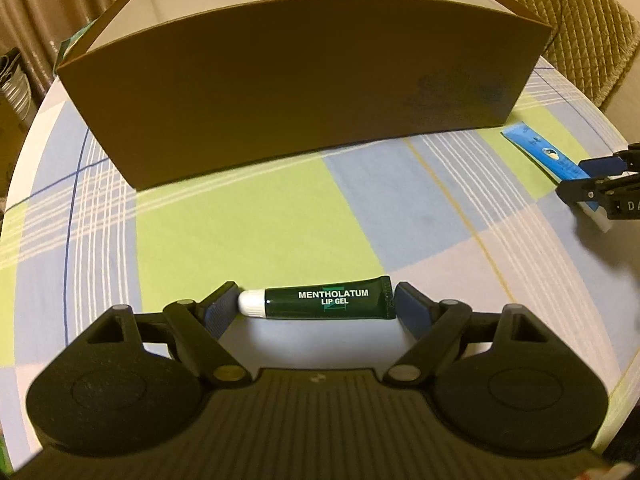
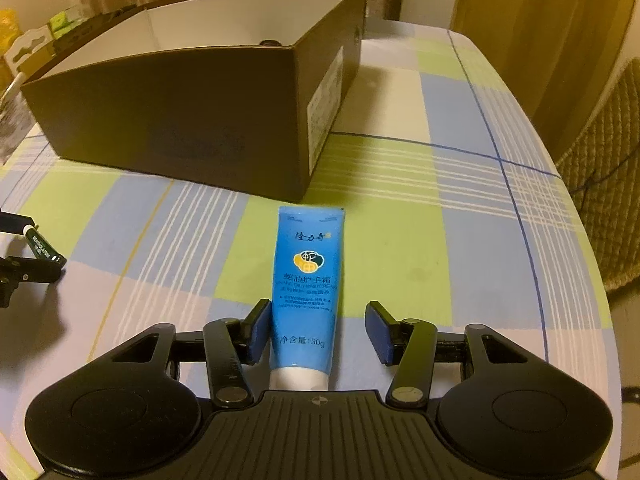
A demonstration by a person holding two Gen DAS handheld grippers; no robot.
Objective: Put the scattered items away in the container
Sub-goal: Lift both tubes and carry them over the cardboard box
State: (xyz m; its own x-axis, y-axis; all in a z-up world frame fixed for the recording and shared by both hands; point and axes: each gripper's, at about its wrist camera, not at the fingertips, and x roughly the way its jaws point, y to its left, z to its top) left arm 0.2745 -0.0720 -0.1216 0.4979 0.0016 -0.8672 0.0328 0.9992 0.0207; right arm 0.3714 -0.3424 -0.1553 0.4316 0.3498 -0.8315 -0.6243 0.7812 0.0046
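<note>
A dark green lip gel tube (image 1: 328, 300) with a white cap lies crosswise between the pads of my left gripper (image 1: 316, 292), which is shut on its two ends. Ahead stands the brown cardboard box (image 1: 304, 80), open-topped and white inside. A blue hand cream tube (image 2: 308, 272) lies on the checked cloth between the fingers of my right gripper (image 2: 318, 308). That gripper is open: the left pad is at the tube's side and the right pad stands clear of it. The box (image 2: 180, 120) is just beyond the tube's crimped end. Each view shows the other gripper at its edge (image 1: 576, 178) (image 2: 38, 244).
A round table with a green, blue and white checked cloth (image 2: 400, 220) holds everything. A chair with a quilted cover (image 2: 608, 200) stands by the table's right edge. Clutter (image 2: 24, 48) sits behind the box on the left. A small dark item (image 2: 270, 43) shows inside the box.
</note>
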